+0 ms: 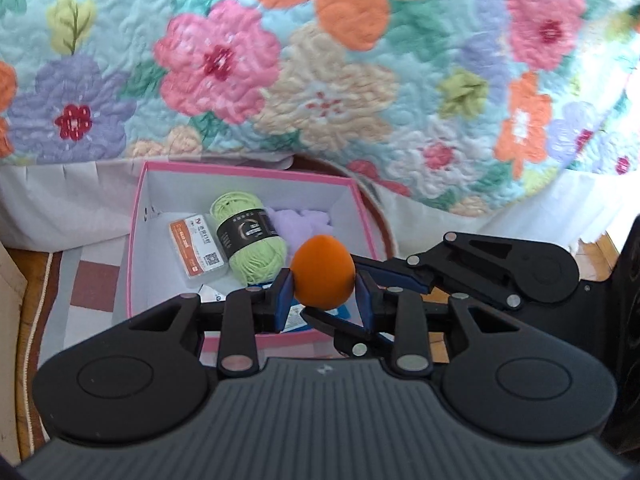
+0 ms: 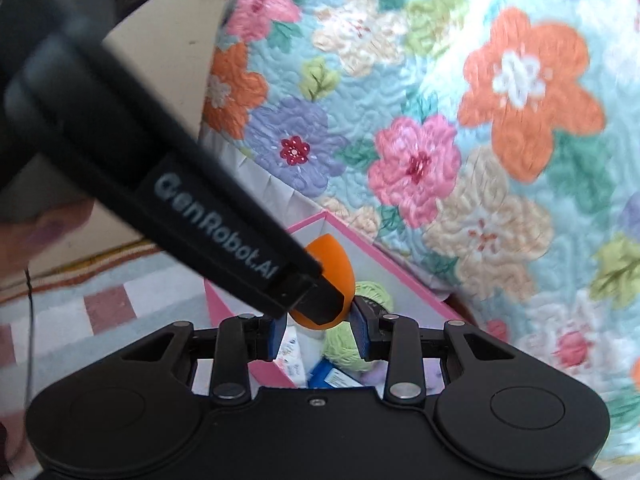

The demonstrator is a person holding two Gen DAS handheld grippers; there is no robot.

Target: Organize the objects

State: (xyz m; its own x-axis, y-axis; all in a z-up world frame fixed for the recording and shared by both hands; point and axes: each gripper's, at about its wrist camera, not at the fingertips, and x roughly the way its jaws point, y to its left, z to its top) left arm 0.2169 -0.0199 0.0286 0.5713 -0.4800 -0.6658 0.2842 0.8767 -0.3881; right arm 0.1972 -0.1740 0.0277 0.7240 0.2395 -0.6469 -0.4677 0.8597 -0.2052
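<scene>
An orange egg-shaped sponge [image 1: 322,272] is clamped between the blue pads of my left gripper [image 1: 323,298], above the near side of a pink box [image 1: 136,216]. The box holds a green yarn ball [image 1: 248,240], a clear case with an orange label [image 1: 196,250], lilac fluff and blue packets. My right gripper [image 1: 360,292] reaches in from the right, its fingers around the lower part of the sponge. In the right wrist view the sponge [image 2: 332,276] sits between the blue pads of the right gripper [image 2: 320,334], with the left gripper's body [image 2: 168,200] crossing in front.
A floral quilt [image 1: 320,60] hangs over the bed edge behind the box. A checked rug [image 1: 92,280] lies under the box. A beige board [image 2: 168,60] stands at the left. A dark object [image 1: 628,320] stands at the right edge.
</scene>
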